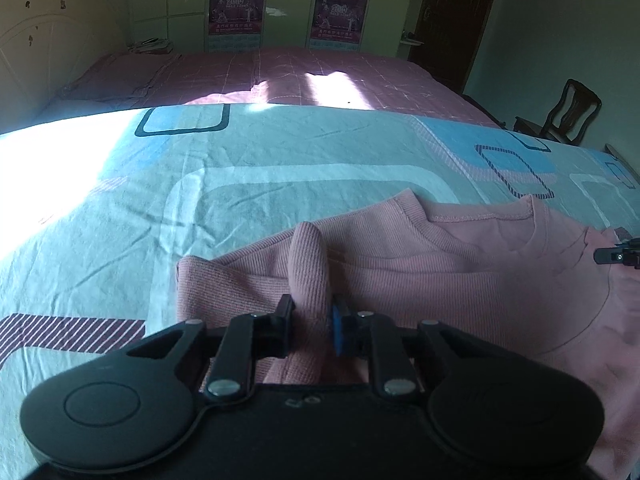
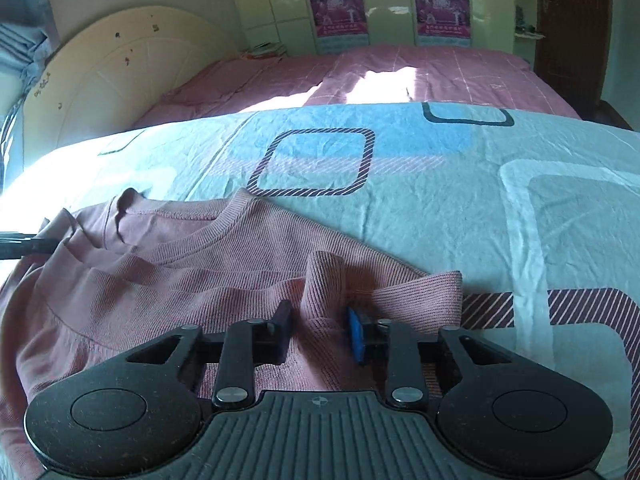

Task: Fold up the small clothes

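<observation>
A small pink ribbed top lies spread on the light blue patterned sheet, neckline toward the far side. My left gripper is shut on a raised fold of the top near its left sleeve. In the right wrist view the same pink top lies on the sheet. My right gripper is shut on a raised fold near the right sleeve. Each gripper's tip shows at the other view's edge: the right gripper and the left gripper.
A pink checked bedspread covers the bed beyond the blue sheet. A cream headboard stands at the left. Wardrobe doors with posters line the far wall. A dark wooden chair stands at the right.
</observation>
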The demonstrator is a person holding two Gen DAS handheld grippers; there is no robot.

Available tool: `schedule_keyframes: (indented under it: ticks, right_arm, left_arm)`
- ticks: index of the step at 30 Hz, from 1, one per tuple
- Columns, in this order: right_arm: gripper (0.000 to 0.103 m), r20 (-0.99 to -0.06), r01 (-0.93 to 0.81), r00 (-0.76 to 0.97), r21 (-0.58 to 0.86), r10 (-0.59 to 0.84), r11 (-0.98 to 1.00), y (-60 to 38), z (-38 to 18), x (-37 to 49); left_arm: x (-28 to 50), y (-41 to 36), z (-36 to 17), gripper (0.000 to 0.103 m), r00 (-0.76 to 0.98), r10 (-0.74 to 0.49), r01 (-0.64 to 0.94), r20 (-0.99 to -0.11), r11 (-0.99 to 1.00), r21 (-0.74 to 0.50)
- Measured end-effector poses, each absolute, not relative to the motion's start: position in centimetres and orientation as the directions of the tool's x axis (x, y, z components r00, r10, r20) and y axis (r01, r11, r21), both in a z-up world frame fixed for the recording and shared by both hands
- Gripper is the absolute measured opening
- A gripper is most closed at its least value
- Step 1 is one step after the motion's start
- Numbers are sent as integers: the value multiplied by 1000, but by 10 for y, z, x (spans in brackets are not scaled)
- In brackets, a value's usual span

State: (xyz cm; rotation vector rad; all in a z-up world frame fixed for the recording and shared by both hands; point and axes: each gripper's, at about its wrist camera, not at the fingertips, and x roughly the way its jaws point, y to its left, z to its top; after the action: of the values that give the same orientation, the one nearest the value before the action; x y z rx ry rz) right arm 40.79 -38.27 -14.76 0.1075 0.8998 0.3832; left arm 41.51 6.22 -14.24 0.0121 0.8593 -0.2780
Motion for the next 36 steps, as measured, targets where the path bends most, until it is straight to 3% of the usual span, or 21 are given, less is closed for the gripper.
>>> schedule_keyframes:
  ticks: [3,7,9,13,17,20,25,26,31,36]
  right_arm:
    - [9,-716,-300,584,247,382,921,-384,-138,399]
    - [8,-579,-216,716,348,390,912,-405,-109,388]
    - [8,-554,-170,757,343,345,924,-406,-103,391]
    - [8,-600,-52,764,310,238,949,-399,-119,406]
    - [9,-693,7,699,252,176,968,-390,-149,417]
    - [9,-694,10,698,255,176,967,-394,-153,416]
    - [22,-643,29,751,255,147,967,-405,-128,396]
    - [22,-640,28,755,250,143,968,-406,-122,392]
    - [22,-638,-48,736,283,226,958,-391,-106,365]
    - [22,-669,-103,707,223,229,969,-358,-118,329]
  left_arm:
    - [406,62,-134,14,667,-231,241,-709,967,-89]
    - [395,74,-115,14,758,-222,155,-613,975,-161]
    - [397,73,-112,14,781,-187,109,-596,980,-164]
    - [410,64,-123,14,787,-106,16,-608,988,-151]
    - [412,48,-151,14,747,-26,5,-664,999,-33]
    - [411,46,-152,17,749,1,-11,-662,1000,-11]
    - [399,54,-135,40,764,35,-43,-644,999,3]
    - [393,57,-130,49,773,43,-55,-633,998,0]
    - [352,51,-106,51,811,-33,24,-585,999,-24]
    - [313,21,-122,52,779,-119,141,-615,990,-13]
